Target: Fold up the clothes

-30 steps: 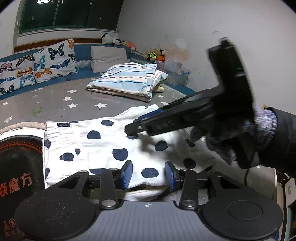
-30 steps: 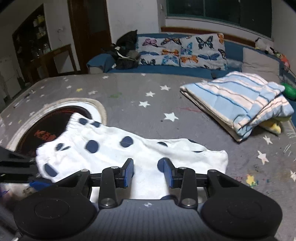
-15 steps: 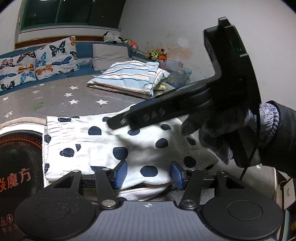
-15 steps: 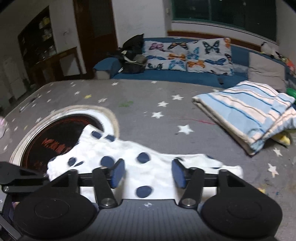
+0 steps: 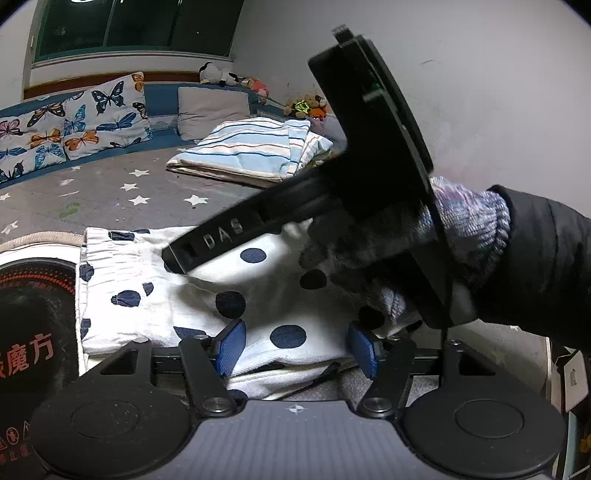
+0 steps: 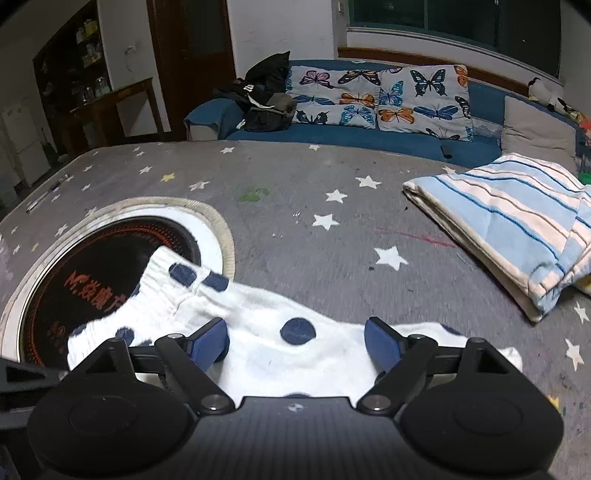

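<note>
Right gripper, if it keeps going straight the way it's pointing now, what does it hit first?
Most likely the white polka-dot garment: it lies directly ahead between the opening jaws of the right gripper, which points down at it. Depth is hard to judge, but nothing else shows in between.

I'm in a lived-in home room: a blue sofa (image 6: 354,136) with butterfly cushions (image 6: 380,96), soft toys (image 5: 306,105) in the corner, a folded striped blanket (image 6: 517,221), a dark wooden cabinet (image 6: 110,107) and a night-dark window (image 5: 136,26).
</note>
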### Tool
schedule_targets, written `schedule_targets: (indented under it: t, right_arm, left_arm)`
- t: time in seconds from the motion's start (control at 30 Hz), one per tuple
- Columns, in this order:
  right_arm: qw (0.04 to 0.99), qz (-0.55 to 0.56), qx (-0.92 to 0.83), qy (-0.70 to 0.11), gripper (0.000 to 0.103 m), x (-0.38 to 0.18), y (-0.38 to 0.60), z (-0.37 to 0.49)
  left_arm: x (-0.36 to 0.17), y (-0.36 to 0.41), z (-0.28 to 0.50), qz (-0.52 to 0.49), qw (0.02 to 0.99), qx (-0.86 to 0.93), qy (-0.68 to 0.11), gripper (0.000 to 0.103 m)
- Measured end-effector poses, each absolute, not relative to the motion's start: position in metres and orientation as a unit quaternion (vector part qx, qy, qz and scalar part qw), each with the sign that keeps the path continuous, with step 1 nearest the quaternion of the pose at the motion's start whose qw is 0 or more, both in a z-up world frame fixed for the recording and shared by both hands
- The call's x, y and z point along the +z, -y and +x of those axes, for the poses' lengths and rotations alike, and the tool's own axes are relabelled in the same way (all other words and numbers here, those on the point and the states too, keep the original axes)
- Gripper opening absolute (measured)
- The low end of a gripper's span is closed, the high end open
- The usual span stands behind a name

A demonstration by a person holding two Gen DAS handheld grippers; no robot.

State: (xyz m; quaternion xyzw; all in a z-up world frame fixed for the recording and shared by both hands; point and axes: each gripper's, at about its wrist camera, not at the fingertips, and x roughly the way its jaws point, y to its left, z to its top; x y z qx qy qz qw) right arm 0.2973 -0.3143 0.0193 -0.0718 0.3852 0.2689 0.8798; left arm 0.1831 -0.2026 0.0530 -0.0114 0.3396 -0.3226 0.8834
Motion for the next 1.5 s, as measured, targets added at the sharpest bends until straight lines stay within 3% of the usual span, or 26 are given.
schedule_targets:
  t: [0.13, 0.27, 0.47, 1.07, 1.3, 1.5]
  right_arm:
    - [0.888, -0.056, 0.261, -0.375, 0.087, 0.03, 0.321, 0.297]
    - [0.903, -0.04, 0.249, -0.349, 0.103, 0.048, 0.343, 0.285]
    - [0.917, -0.059, 0.209, -0.336, 0.103, 0.06, 0.381, 0.259]
    - [0.91, -0.082, 0.149, -0.377, 0.103, 0.021, 0.436, 0.171]
    - [0.929, -0.057, 0.121, -0.344, 0.103, 0.04, 0.437, 0.213]
    - [0.924, -0.069, 0.083, -0.366, 0.103, 0.024, 0.427, 0.266]
  left_arm:
    - [0.055, 0.202, 0.181, -0.011, 0.883, -0.322, -0.342, 0.067]
    - [0.061, 0.202, 0.178, -0.008, 0.885, -0.321, -0.337, 0.07]
    - [0.07, 0.207, 0.174, -0.009, 0.886, -0.326, -0.329, 0.072]
    - [0.061, 0.203, 0.175, -0.006, 0.887, -0.31, -0.342, 0.074]
    - [0.058, 0.205, 0.173, -0.002, 0.887, -0.309, -0.344, 0.075]
    - [0.056, 0.205, 0.172, 0.002, 0.885, -0.313, -0.345, 0.075]
